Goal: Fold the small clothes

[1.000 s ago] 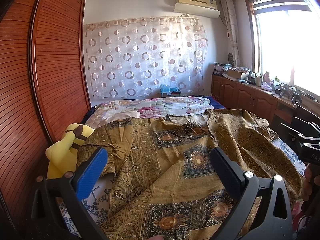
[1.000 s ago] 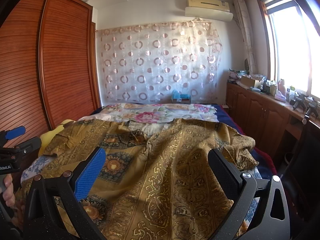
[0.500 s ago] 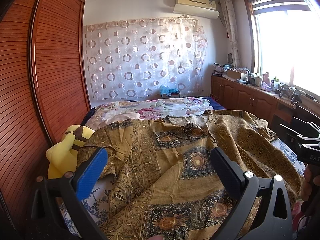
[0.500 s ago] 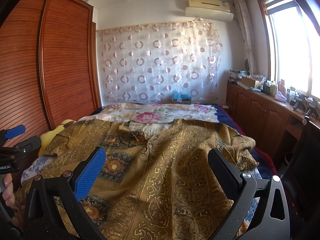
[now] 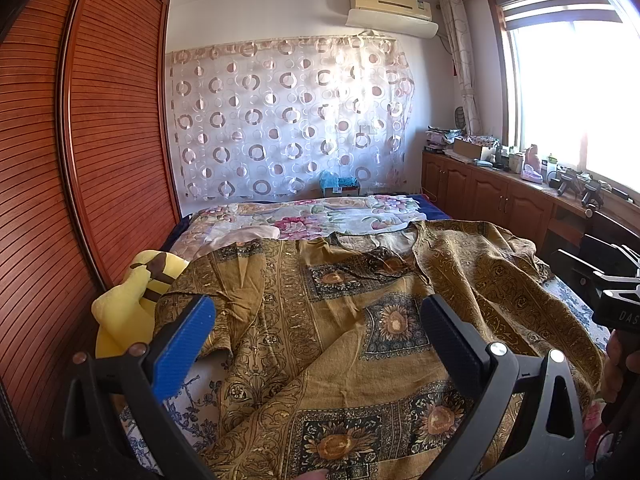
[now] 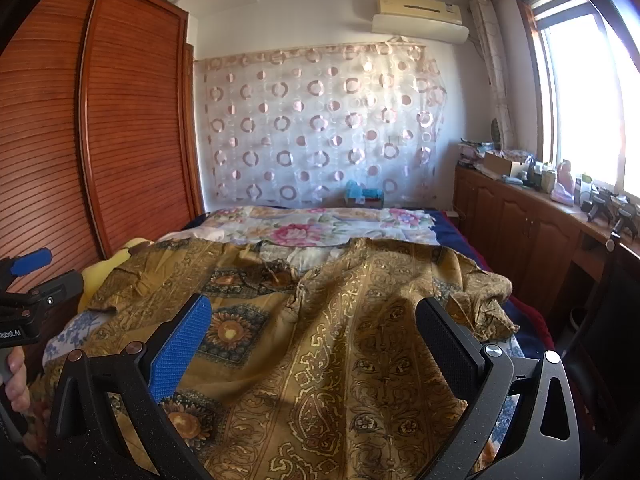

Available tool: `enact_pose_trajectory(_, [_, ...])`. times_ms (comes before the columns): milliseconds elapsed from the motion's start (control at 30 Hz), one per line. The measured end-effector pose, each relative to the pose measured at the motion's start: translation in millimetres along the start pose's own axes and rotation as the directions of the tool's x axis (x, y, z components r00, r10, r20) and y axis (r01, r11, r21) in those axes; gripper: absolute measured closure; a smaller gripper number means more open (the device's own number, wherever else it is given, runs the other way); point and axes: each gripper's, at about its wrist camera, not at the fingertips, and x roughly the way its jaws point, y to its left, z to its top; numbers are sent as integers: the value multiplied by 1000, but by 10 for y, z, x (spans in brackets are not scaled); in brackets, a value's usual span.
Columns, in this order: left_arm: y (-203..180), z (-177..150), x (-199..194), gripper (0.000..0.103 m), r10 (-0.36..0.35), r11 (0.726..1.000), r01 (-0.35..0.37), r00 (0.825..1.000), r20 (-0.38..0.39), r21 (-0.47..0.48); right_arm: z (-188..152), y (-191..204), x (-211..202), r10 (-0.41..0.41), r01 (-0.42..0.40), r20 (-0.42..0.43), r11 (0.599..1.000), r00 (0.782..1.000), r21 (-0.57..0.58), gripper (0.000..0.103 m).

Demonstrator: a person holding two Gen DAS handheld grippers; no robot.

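Both tongs released, left gripper (image 5: pixel 316 328) and right gripper (image 6: pixel 312 328) above the unfolded garment (image 5: pixel 360 312): smooth the bunched sleeve (image 6: pixel 480 300) at 3 o'clock first.

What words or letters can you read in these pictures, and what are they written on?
"DAS", cut off at the picture's edge: on the right gripper, seen from the left wrist.
"RobotAI", first letter partly cut off: on the left gripper, seen from the right wrist.
Air conditioner label: too small to read.
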Motion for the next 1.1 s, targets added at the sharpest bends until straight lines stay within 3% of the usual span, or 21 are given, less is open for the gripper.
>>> enact_pose_trajectory(500, [107,7,69,0,-17,1000,16,999,-36,-14,-107,60,92,18,-19,-33,1000,999,-23,0])
enact_pose_trajectory(800, [616,-157,361,0,27,999,-30,993,-119,-31,-237,78,422,68,-73,-133,997,989,-31,0])
enact_pose_trajectory(1100, [1166,-328,631,0,62,996,-75,976,-207,-53,-426,222,827,98,-124,-276,989,956,-78,0])
